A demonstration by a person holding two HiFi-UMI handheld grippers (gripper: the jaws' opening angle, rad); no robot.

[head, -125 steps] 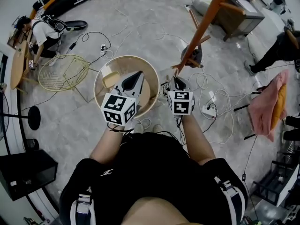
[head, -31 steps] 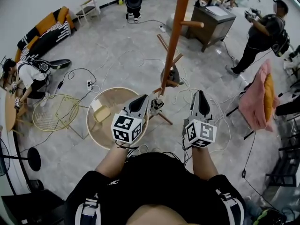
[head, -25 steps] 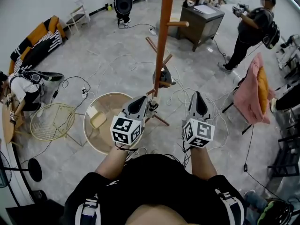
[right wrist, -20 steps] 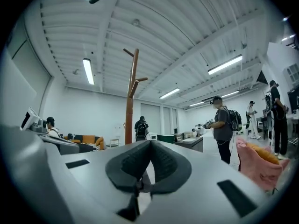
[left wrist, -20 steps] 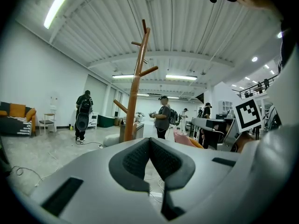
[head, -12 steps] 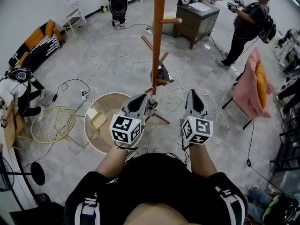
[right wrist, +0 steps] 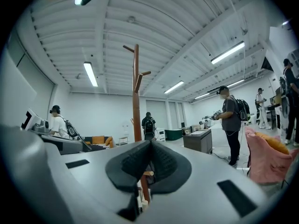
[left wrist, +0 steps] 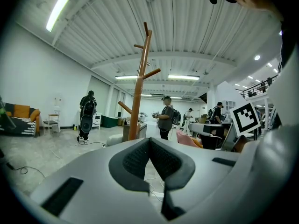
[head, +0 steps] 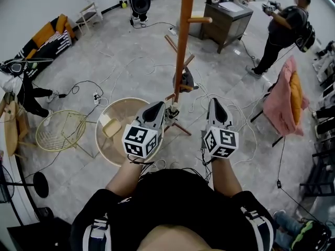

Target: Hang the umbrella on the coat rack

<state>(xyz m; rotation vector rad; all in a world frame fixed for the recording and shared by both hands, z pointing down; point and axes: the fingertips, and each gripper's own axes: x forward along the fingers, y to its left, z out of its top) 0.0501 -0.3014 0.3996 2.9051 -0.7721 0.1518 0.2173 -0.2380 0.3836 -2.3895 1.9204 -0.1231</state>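
Observation:
The orange wooden coat rack [head: 181,41] stands on the floor ahead of me, and its pole also shows in the left gripper view [left wrist: 138,87] and the right gripper view [right wrist: 136,92]. A dark folded thing, seemingly the umbrella [head: 185,79], hangs from a low peg on the pole. My left gripper [head: 157,106] is held level just short of the rack's foot, its pads [left wrist: 149,141] together with nothing between them. To the right of the pole my right gripper [head: 215,102] is shut and empty too, its pads [right wrist: 150,143] touching.
A round wooden table [head: 112,119] with a yellow block [head: 111,128] stands left of my left gripper, with a yellow wire table [head: 62,132] beyond it. Cables lie across the floor. A person [head: 282,27] stands at the back right by a desk [head: 230,17]. A pink cloth [head: 282,95] hangs at the right.
Five seconds ago my right gripper's tip was at a low peg of the rack; it has since drawn back. Over the last second both grippers have barely moved.

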